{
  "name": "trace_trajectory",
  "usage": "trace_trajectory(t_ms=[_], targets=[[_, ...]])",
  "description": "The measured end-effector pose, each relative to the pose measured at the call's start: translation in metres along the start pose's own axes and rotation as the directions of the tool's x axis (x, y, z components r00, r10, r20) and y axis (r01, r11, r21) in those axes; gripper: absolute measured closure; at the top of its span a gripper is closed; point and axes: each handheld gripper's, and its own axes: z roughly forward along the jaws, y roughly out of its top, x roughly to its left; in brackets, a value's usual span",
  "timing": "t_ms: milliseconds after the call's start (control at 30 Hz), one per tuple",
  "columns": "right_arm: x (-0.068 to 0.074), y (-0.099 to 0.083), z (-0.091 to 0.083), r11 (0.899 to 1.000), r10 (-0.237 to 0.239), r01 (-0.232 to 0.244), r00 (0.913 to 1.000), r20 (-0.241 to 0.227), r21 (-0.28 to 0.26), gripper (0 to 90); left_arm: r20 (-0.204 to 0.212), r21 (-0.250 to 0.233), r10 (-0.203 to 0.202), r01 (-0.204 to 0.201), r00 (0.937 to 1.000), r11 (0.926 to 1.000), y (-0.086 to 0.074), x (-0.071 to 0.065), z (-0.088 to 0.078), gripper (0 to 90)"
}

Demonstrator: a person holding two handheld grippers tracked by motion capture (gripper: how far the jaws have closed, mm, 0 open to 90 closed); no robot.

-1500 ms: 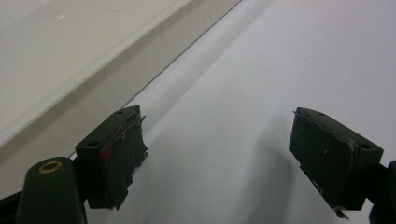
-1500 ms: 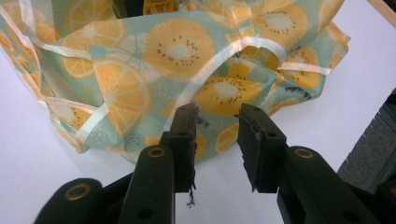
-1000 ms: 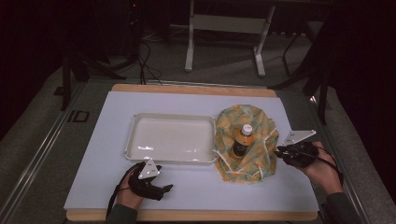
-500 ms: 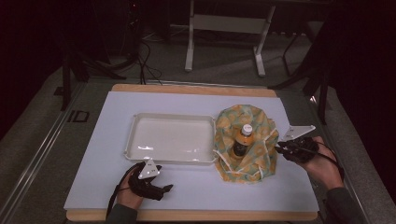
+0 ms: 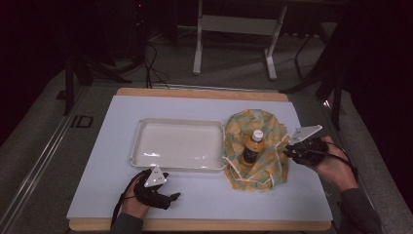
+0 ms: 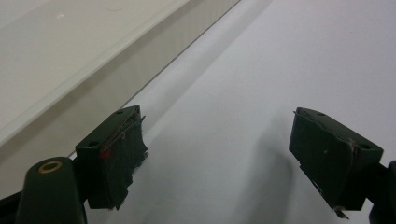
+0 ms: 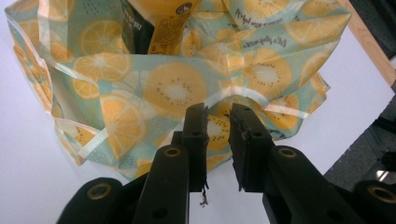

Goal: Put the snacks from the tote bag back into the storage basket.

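Our right tongs (image 7: 217,122) pinch a fold of the lemon-print bag (image 7: 177,88) around the bottle (image 5: 253,146). Our left tongs (image 6: 229,154) rest spread on the surface (image 5: 204,195) beside the tray (image 5: 141,141).

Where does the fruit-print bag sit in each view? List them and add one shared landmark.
High view: fruit-print bag right of centre, beside the tray.
Left gripper view: looks along the tray's wall, upper left.
Right gripper view: bag across the upper half, at the jaws' tips.
Shared landmark: white mat.
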Motion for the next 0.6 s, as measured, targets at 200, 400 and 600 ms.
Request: trace_trajectory(t_ms=[200,400,600], targets=[[0.000,0.008,-0.001,0.999,-0.031,0.031,0.9995,0.005,0.021,77.2,0.001,0.001,0.002,-0.002,1.0000,1.0000,0.000,0.000,0.000,18.1],[0.000,0.016,-0.002,0.998,-0.052,0.052,0.9985,-0.016,0.025,77.1,0.001,0.003,0.006,-0.006,1.0000,1.0000,0.000,0.000,0.000,18.0],[0.000,0.025,-0.004,0.997,-0.074,0.075,0.9969,-0.027,0.025,76.8,0.001,0.001,0.005,-0.005,1.0000,1.0000,0.000,0.000,0.000,18.0]])
